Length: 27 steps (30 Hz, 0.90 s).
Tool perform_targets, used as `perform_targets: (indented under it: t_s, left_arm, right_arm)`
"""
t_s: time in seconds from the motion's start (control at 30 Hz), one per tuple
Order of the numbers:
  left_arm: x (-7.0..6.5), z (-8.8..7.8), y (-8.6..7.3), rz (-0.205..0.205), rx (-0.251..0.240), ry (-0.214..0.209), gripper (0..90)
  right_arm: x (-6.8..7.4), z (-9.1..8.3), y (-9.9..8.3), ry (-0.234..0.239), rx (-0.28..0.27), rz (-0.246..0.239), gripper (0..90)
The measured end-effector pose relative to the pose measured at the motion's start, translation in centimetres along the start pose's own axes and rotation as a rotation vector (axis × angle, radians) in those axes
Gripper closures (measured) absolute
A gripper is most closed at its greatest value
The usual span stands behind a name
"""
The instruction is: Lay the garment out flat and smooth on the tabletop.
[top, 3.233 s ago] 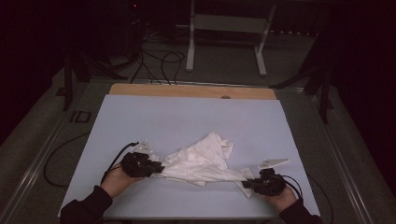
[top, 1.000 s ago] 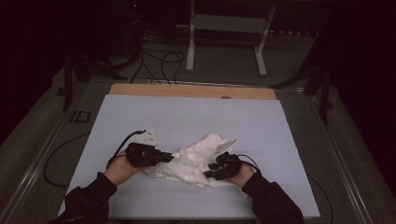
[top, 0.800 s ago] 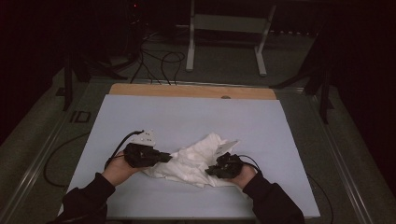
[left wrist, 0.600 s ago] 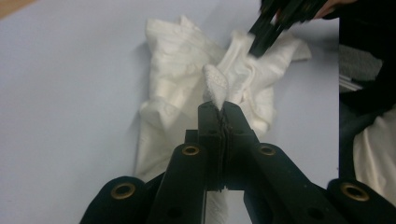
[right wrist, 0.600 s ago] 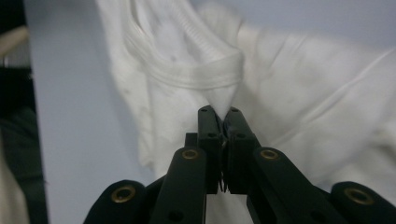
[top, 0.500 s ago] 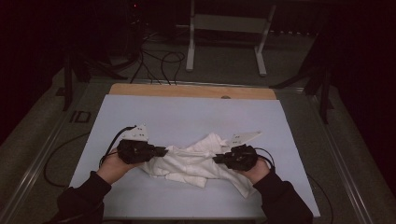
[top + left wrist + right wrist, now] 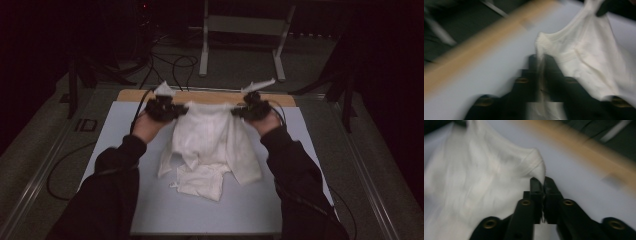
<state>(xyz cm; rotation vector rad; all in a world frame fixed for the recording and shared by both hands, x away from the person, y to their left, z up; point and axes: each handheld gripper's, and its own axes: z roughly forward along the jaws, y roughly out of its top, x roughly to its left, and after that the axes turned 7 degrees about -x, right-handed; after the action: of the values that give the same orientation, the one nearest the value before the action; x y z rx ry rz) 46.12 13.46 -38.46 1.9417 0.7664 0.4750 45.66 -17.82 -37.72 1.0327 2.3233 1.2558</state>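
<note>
A white garment point(image 7: 210, 145) hangs stretched between my two grippers, and its lower part drapes onto the pale blue table point(image 7: 300, 165). My left gripper point(image 7: 181, 111) pinches its top left corner. In the left gripper view a strip of the fabric point(image 7: 584, 62) runs down between the jaws of that gripper point(image 7: 541, 58). My right gripper point(image 7: 236, 112) holds the top right corner, and in the right gripper view that gripper point(image 7: 541, 181) nips the hem of the cloth point(image 7: 486, 175). Both pairs of jaws have just been opening a little, with fabric still between them.
A wooden strip point(image 7: 210, 96) runs along the table's far edge, just behind the grippers. Beyond it, cables point(image 7: 170, 62) lie on the dark floor and a metal stand point(image 7: 240, 30) rises. The person's dark sleeves point(image 7: 295, 170) reach in from the bottom.
Both hands rose and moved toward the far edge. The garment, bunched on the table before, now hangs spread between the grippers.
</note>
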Motion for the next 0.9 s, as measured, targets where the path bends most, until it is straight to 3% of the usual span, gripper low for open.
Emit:
perform_targets:
  t_s: [0.03,0.07,0.1,0.13,0.3,0.4,0.43,0.5,0.73,0.9]
  left_arm:
    - [1.4,1.3,0.9,-0.025,0.054,0.078,49.2]
    - [2.2,1.9,1.1,-0.064,0.084,0.083,33.2]
    - [3.0,2.6,1.2,-0.096,0.126,0.102,24.3]
    - [3.2,2.8,1.2,-0.083,0.133,0.127,17.5]
    - [2.9,3.0,-0.4,-0.078,0.17,0.11,15.1]
    - [2.5,3.0,-1.2,-0.091,0.176,0.082,13.3]
    - [2.2,3.1,-1.4,-0.099,0.181,0.055,13.4]
    - [1.7,3.3,-1.6,-0.088,0.187,0.041,12.2]
    - [0.3,3.0,-1.9,-0.093,0.156,-0.032,12.2]
    - [-0.7,2.1,-2.0,-0.087,0.116,-0.075,12.2]
  right_arm:
    - [-0.9,0.3,0.9,-0.045,-0.029,0.028,58.9]
    - [-2.1,1.0,2.1,-0.11,-0.027,0.079,48.1]
    - [-2.6,1.2,2.5,-0.119,-0.028,0.105,44.7]
    - [-3.0,1.4,2.7,-0.132,-0.038,0.134,37.3]
    - [-2.9,1.5,1.3,-0.108,-0.025,0.145,25.1]
    - [-2.7,1.4,-0.4,-0.084,-0.017,0.158,23.6]
    - [-2.6,1.5,-0.8,-0.079,-0.017,0.163,23.2]
    - [-2.4,1.5,-1.6,-0.066,-0.001,0.159,22.1]
    - [-1.1,1.0,-2.9,-0.029,-0.003,0.137,16.9]
    - [-0.3,0.0,-3.8,0.008,-0.033,0.134,12.8]
